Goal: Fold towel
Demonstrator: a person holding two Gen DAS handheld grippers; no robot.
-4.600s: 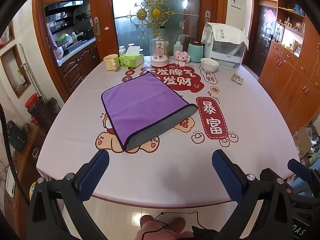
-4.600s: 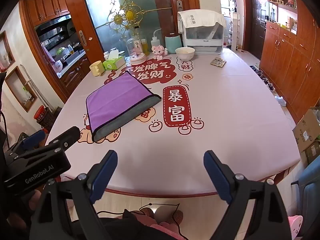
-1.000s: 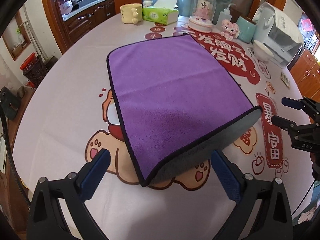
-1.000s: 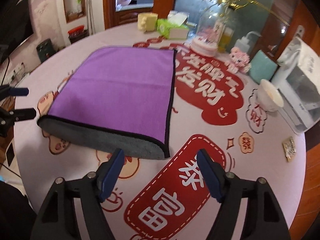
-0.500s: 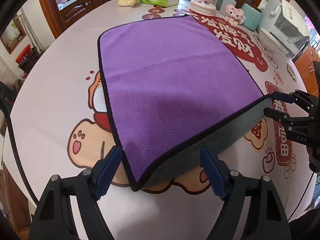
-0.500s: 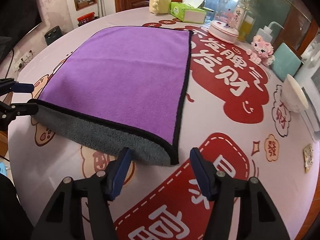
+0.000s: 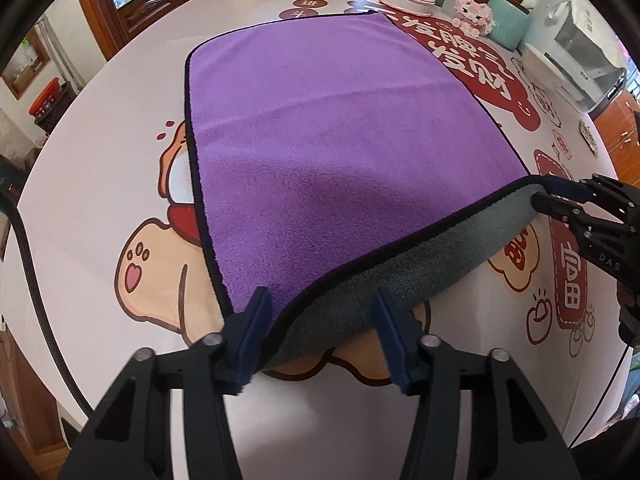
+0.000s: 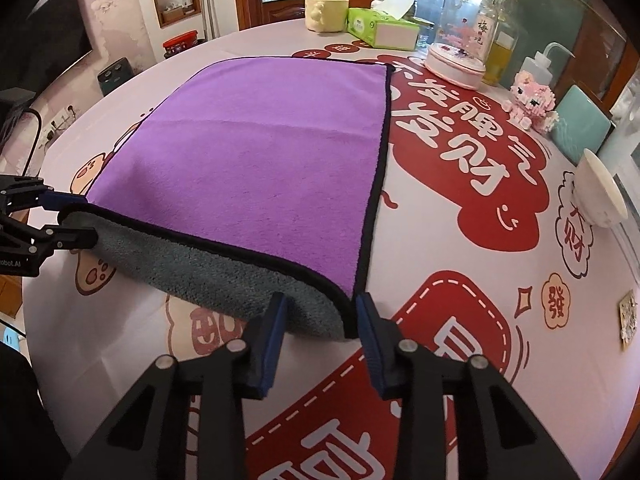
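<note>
A purple towel [image 7: 328, 136] with a grey underside and black trim lies folded on the table; it also shows in the right wrist view [image 8: 264, 160]. Its thick folded grey edge faces me. My left gripper [image 7: 320, 320] is open, its blue fingers either side of the near left corner of that edge. My right gripper [image 8: 320, 320] is open, narrowly straddling the near right corner. Each gripper shows in the other's view, the right one [image 7: 560, 200] and the left one [image 8: 64, 220], with fingers above and below the edge.
The table [image 7: 100, 128] has a pink cloth with red and cartoon prints. At the far side stand a yellow mug [image 8: 324, 14], a tissue box [image 8: 380, 28], a glass dome [image 8: 456, 52], a pink toy [image 8: 532, 100], a teal canister [image 8: 580, 124] and a white bowl [image 8: 600, 192].
Both grippers have moved forward and down onto the towel's near folded edge, and their jaws have narrowed around its two corners.
</note>
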